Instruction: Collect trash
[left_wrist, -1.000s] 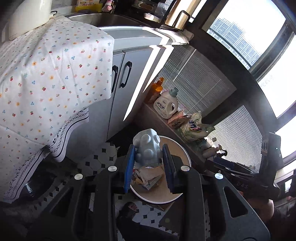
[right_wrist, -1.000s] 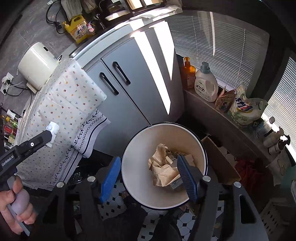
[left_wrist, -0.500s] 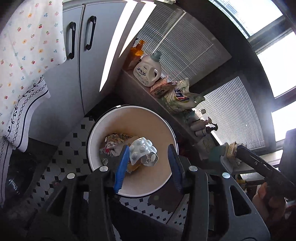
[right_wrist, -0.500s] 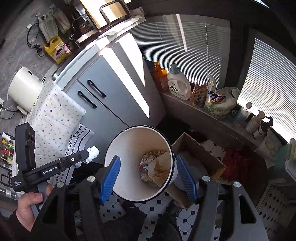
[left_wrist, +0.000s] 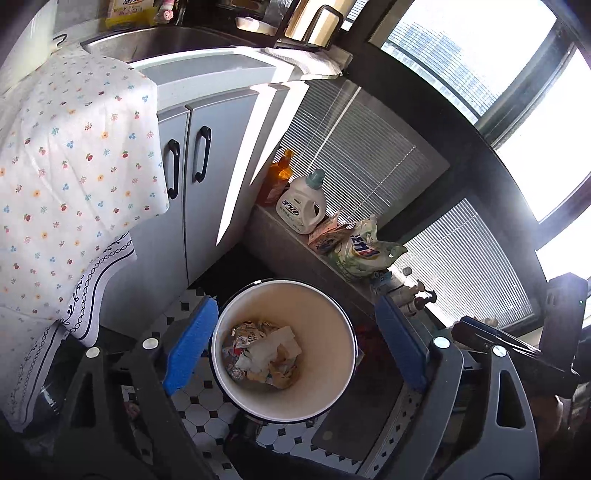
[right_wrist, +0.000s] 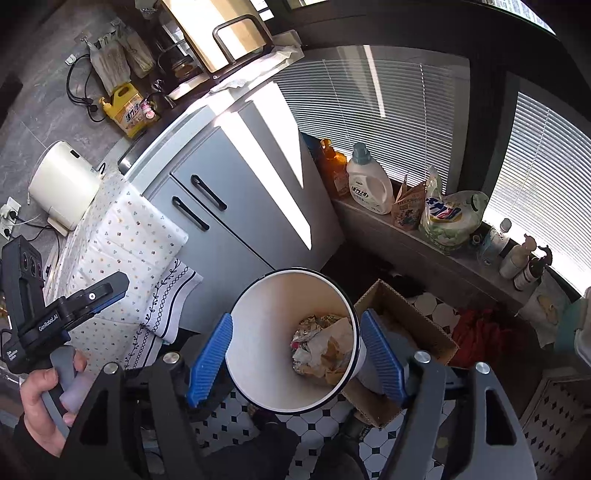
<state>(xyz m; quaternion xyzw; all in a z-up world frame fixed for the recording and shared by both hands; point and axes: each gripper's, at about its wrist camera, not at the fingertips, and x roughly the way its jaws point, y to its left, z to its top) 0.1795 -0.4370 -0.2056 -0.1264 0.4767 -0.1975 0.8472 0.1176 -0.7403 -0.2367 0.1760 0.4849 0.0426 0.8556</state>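
Note:
A round cream waste bin with a dark rim (left_wrist: 334, 306) stands on the tiled floor, holding crumpled paper and wrappers (left_wrist: 262, 350). My left gripper (left_wrist: 295, 347) is open and empty above the bin, its blue pads either side of it. My right gripper (right_wrist: 295, 360) is also open and empty above the same bin (right_wrist: 258, 325), with the trash (right_wrist: 321, 350) visible inside. The left gripper also shows in the right wrist view (right_wrist: 107, 291), held in a hand at the left.
Grey cabinet doors (left_wrist: 199, 192) and a floral cloth (left_wrist: 70, 177) stand left of the bin. A ledge holds a detergent bottle (left_wrist: 303, 206) and bags (left_wrist: 365, 251). A cardboard box (right_wrist: 406, 332) sits right of the bin. The floor is black-and-white tile (left_wrist: 207, 410).
The left gripper held a blister-like piece of trash above the bin, then opened; the piece is gone from its jaws. The right gripper pulled back higher from the bin.

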